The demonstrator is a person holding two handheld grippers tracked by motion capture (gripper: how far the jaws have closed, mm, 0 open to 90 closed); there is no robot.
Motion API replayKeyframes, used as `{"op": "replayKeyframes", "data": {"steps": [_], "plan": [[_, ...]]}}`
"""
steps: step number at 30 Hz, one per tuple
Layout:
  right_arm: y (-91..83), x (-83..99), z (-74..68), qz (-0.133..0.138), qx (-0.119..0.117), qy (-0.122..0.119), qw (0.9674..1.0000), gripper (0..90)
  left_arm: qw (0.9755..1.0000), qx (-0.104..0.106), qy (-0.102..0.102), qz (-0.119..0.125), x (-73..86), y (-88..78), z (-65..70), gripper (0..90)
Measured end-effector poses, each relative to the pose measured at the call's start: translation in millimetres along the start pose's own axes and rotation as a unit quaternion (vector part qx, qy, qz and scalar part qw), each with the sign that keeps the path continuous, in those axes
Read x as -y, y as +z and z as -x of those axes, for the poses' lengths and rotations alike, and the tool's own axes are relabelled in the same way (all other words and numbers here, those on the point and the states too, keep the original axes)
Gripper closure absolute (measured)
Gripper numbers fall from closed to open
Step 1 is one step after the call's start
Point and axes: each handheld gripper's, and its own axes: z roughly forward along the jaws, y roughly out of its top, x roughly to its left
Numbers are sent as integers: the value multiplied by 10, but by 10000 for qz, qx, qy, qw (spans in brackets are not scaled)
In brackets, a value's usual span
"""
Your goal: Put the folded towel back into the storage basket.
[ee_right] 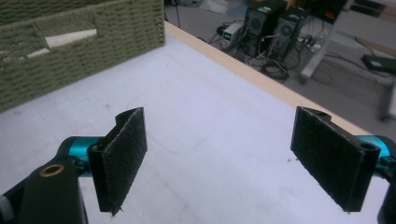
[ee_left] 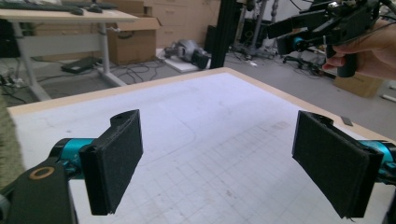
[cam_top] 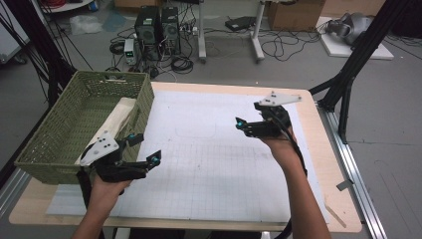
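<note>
1. I see my left gripper [cam_top: 144, 148] low at the near left of the table [cam_top: 328, 164], just beside the front corner of the green woven basket [cam_top: 59, 134]; its jaws stand wide apart with nothing between them, and in the left gripper view its own gripper point [ee_left: 219, 158] sits over bare gridded mat [ee_left: 210, 140].
2. My right gripper [cam_top: 244, 124] hangs over the far right part of the mat, well apart from the left one; its jaws are also spread wide and hold nothing; the right gripper view [ee_right: 219, 154] looks across white mat toward the basket wall.
3. A cream cloth [cam_top: 117, 119] lies inside the basket, draped along its right wall, partly behind the grey plate of my left gripper; neither gripper touches it; the left one is the nearer.
4. In the left gripper view the other hand [ee_left: 373, 49] grips its handle above the far table edge.
</note>
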Motion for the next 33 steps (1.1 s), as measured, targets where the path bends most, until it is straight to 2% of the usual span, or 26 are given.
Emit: {"op": "replayKeyframes", "data": {"steps": [6,8,10,11,15,16,17,18,20,22,23,25,29,33], "plan": [[-311,388,142,13,235,283,9993,171,9992,389,-44,-63,77,190,83,166],[-392,491,164,23,343,308,9989,171,9988,488,20,-96,115,251,118,166],[-482,613,176,55,529,315,9981,170,9986,501,119,-109,162,312,153,167],[-563,739,174,75,678,382,9969,163,9984,527,119,-135,187,341,167,168],[-652,930,128,24,806,385,9960,161,9976,606,235,-259,299,464,216,170],[-704,1064,84,34,903,388,9952,161,9974,613,223,-293,333,492,226,171],[-704,1064,84,34,903,388,9952,161,9973,627,212,-323,367,516,229,171],[-744,1202,44,91,937,464,9945,161,9971,643,206,-349,400,542,230,172],[-759,1272,25,106,925,504,9944,161,9965,659,252,-449,461,583,231,172],[-769,1468,-27,65,846,587,9947,161,9962,665,289,-490,514,615,241,175],[-769,1468,-27,65,846,587,9947,161,9960,673,296,-505,535,628,248,175],[-762,1615,-71,-17,904,568,9943,161,9958,680,326,-516,565,646,263,175],[-762,1683,-90,-65,954,521,9941,161,9958,625,387,-539,609,659,272,175],[-797,1679,-110,50,1058,509,9931,161,9961,559,373,-564,640,647,251,175]]}}
